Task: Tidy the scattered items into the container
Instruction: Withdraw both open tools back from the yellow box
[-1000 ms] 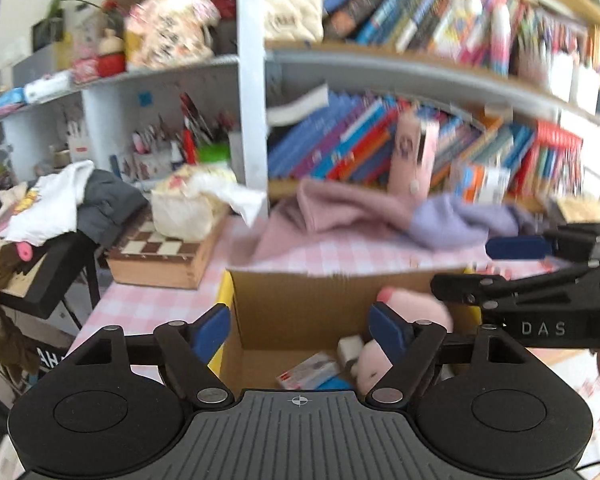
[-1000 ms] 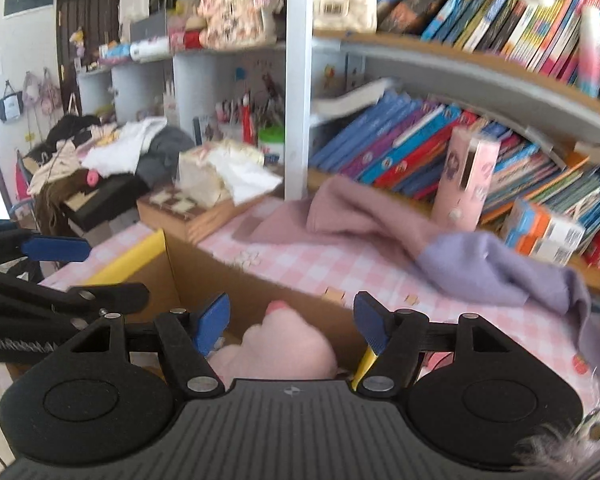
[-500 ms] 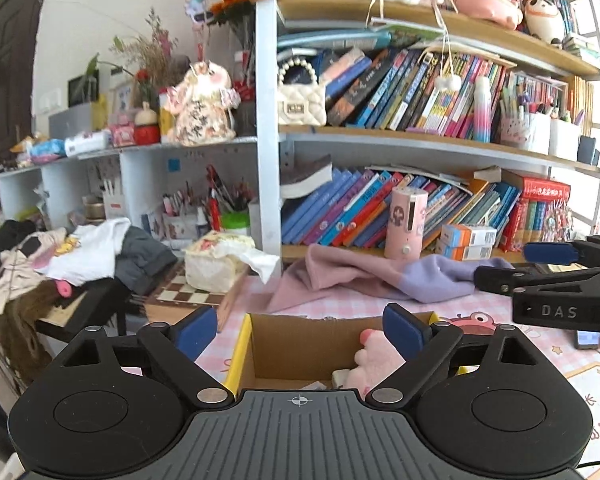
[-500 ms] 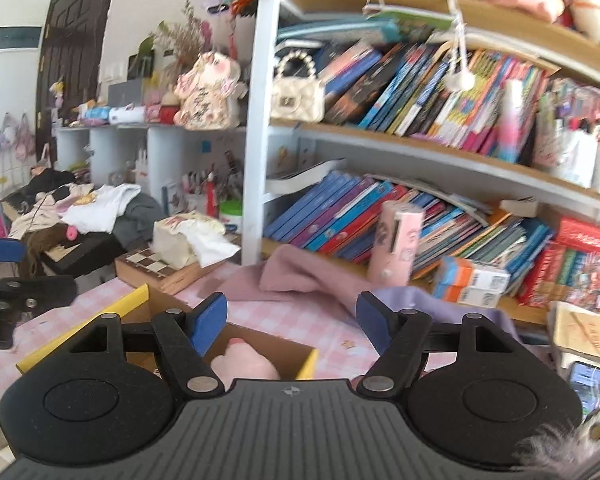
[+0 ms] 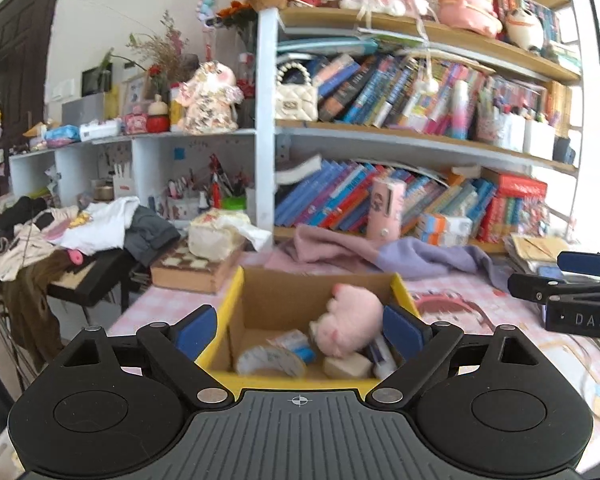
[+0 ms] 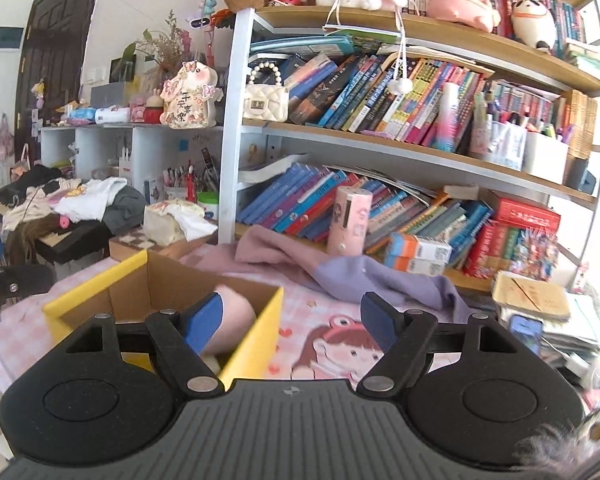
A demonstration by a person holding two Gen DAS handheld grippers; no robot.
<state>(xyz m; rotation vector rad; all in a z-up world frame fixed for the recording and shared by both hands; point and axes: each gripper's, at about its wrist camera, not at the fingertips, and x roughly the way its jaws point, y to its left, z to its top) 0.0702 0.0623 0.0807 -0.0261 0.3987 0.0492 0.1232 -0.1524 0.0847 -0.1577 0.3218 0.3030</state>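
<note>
A cardboard box with yellow flaps point(image 5: 236, 304) stands on the pink checked table; it also shows in the right wrist view point(image 6: 132, 276). Inside lie a pink plush toy point(image 5: 352, 320), a white round item point(image 5: 268, 360), a beige block point(image 5: 346, 366) and small packets. My left gripper point(image 5: 300, 328) is open and empty, just in front of the box. My right gripper point(image 6: 292, 316) is open and empty, over the box's right flap; it shows at the right in the left wrist view point(image 5: 564, 280). The plush also shows in the right wrist view point(image 6: 236, 320).
A pink and lilac cloth point(image 6: 340, 268) lies behind the box, before a pink tube point(image 6: 350, 220) and shelves of books. A chessboard box point(image 5: 192, 268) with a tissue pack stands left. A cartoon mat point(image 6: 340, 352) covers the table's right; papers point(image 6: 536, 300) pile at far right.
Both grippers have pulled back and up from the box, so more of the room shows. The box now sits lower and smaller in view. Both stay open.
</note>
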